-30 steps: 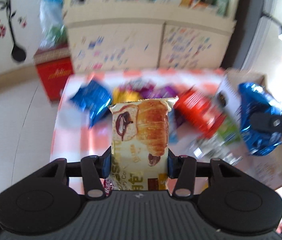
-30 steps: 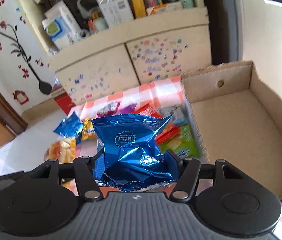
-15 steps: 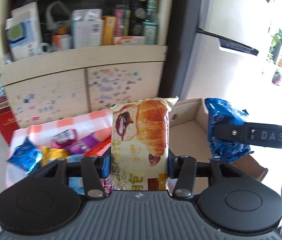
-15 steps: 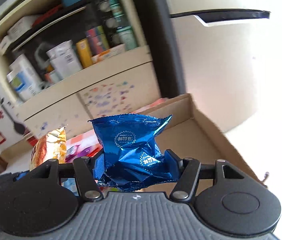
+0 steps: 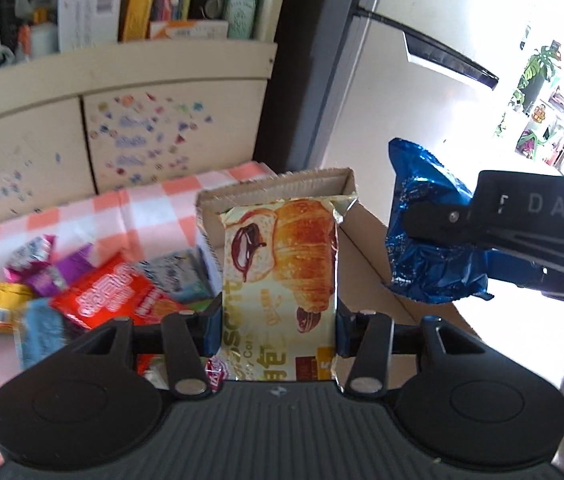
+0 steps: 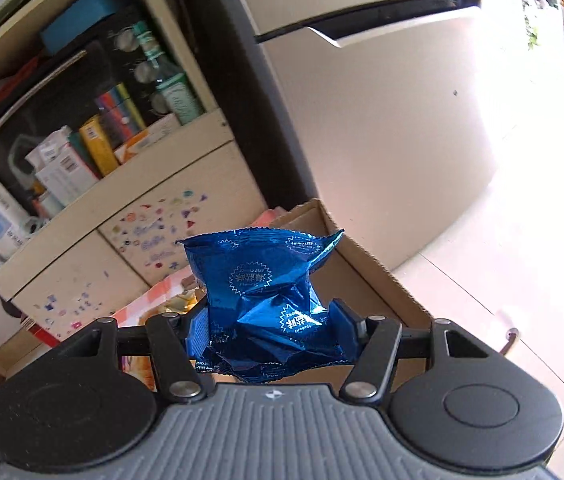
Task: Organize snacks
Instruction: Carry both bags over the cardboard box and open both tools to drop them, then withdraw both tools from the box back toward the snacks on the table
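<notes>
Snacks are split between the air and the tabletop (image 5: 154, 204): the left gripper (image 5: 278, 320) has its jaws clenched on a croissant packet (image 5: 282, 280), held upright by its lower half, and the right gripper (image 6: 270, 332) has its jaws clenched on a crumpled blue foil packet (image 6: 266, 300). Both packets hang over or just in front of the open cardboard box (image 5: 365, 248), which sits at the edge of the checked cloth. The rest of the pile lies loose on the cloth beside the box: a red packet (image 5: 110, 300), a yellow one (image 5: 0, 308), purple wrappers (image 5: 58, 268) and a pale blue one (image 5: 40, 336).

The step in hand looks like dropping both packets into the box. To do it well, each packet should be brought clear over the near wall and well inside the rim before the jaws let go, low enough that it does not bounce out. The two grippers are close to each other, so releasing one packet and then the other would avoid a knock. The foil packet is light and slippery and may cling to one pad; a full opening should free it. The croissant packet is long, so laying it flat rather than on end would save room.

As for the box, the parts of its floor that show, behind the packets, look bare; the near part is hidden by the grippers and what they hold.
</notes>
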A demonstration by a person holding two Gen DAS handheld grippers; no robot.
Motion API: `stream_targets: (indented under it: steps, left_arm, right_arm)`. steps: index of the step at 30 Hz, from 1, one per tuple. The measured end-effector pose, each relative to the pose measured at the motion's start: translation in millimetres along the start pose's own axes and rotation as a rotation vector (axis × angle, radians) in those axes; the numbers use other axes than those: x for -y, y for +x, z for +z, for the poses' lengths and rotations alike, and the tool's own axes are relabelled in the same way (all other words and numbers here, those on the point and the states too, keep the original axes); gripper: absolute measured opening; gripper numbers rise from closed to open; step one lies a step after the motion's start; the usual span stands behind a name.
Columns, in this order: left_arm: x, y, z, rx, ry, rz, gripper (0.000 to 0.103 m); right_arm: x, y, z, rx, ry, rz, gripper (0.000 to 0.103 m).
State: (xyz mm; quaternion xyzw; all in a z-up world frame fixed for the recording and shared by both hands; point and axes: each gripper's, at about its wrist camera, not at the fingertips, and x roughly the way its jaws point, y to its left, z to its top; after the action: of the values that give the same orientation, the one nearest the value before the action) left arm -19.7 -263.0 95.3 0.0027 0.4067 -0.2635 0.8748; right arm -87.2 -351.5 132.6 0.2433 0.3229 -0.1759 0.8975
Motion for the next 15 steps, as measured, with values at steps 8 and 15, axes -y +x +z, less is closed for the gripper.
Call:
stream_targets:
  steps: [8,15]
  left_arm:
    - [15,14,1,0.005,0.028,-0.032,0.082]
    - [5,0,1,0.016,0.125,-0.003,0.082]
  right_arm:
    - [8,7,2,-0.013,0.089,0.000,0.086]
    - [2,3,2,0.009,0.075,0.042,0.092]
